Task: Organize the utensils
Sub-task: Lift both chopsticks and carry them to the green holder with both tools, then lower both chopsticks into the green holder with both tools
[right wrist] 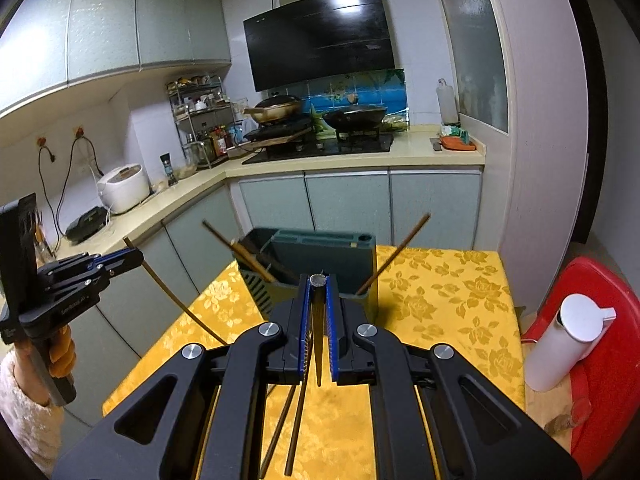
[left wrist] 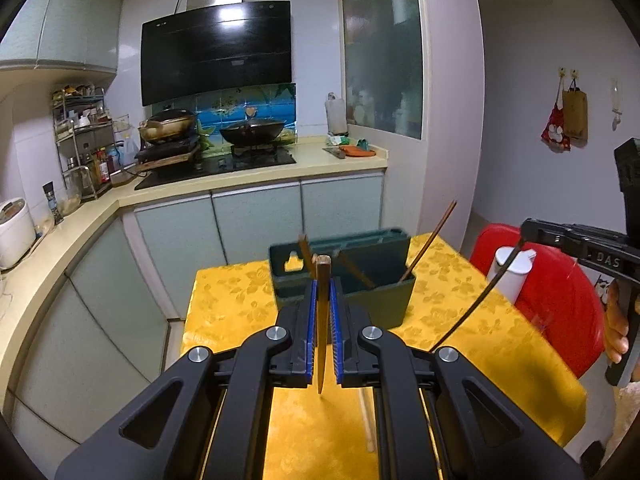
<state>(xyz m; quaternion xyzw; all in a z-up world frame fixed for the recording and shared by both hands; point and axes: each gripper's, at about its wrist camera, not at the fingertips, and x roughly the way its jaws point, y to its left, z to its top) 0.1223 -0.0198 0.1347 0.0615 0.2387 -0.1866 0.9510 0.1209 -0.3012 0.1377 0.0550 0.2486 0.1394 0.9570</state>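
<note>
A dark green utensil holder (left wrist: 360,276) (right wrist: 320,256) stands on the yellow table with several brown chopsticks (left wrist: 432,240) (right wrist: 396,252) leaning in it. My left gripper (left wrist: 322,280) is shut on a brown chopstick (left wrist: 321,332), just in front of the holder; it shows at the left in the right wrist view (right wrist: 132,258). My right gripper (right wrist: 318,280) is shut on a dark chopstick (right wrist: 318,340), near the holder; it shows at the right in the left wrist view (left wrist: 528,228). Two more chopsticks (right wrist: 292,428) lie on the cloth under the right gripper.
The yellow flowered tablecloth (left wrist: 232,304) (right wrist: 448,304) covers a small table. A white bottle (right wrist: 560,344) (left wrist: 512,276) stands on a red stool (right wrist: 600,360) at the right. Kitchen counters and cabinets (right wrist: 160,208) lie left and behind.
</note>
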